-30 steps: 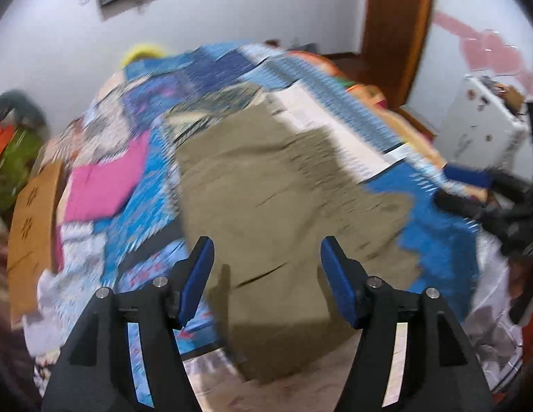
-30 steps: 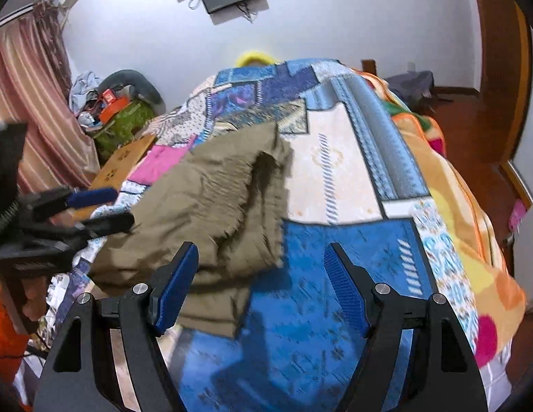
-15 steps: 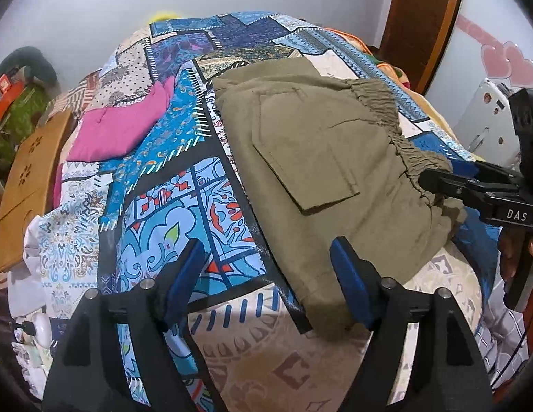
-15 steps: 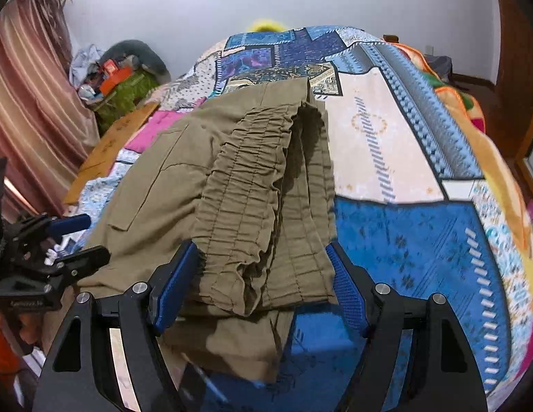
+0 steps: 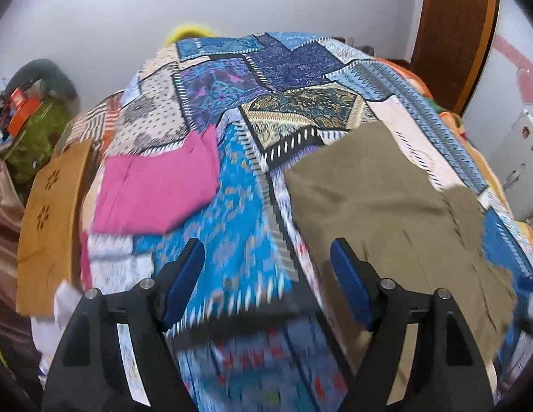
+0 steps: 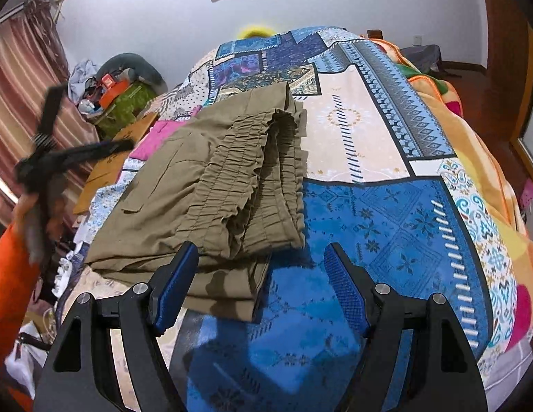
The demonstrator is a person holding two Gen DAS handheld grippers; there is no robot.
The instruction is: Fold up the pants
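Olive-green pants (image 6: 211, 185) lie folded on the patchwork bedspread (image 6: 386, 213), elastic waistband on top toward the right. In the left wrist view the pants (image 5: 386, 213) lie to the right of my left gripper (image 5: 266, 281), which is open and empty over the bedspread (image 5: 239, 206). My right gripper (image 6: 261, 281) is open and empty, just above the near edge of the pants. The left gripper shows blurred at the left of the right wrist view (image 6: 60, 158).
A folded pink garment (image 5: 156, 192) lies on the bed's left side. A wooden board (image 5: 46, 219) leans beside the bed. Clutter and a green bag (image 6: 129, 99) stand by the curtain (image 6: 22, 79). A white appliance (image 5: 520, 168) stands at the right.
The left gripper has swung left and away from the pants, its view now blurred by motion. The right gripper has pulled back slightly. Both stay open.
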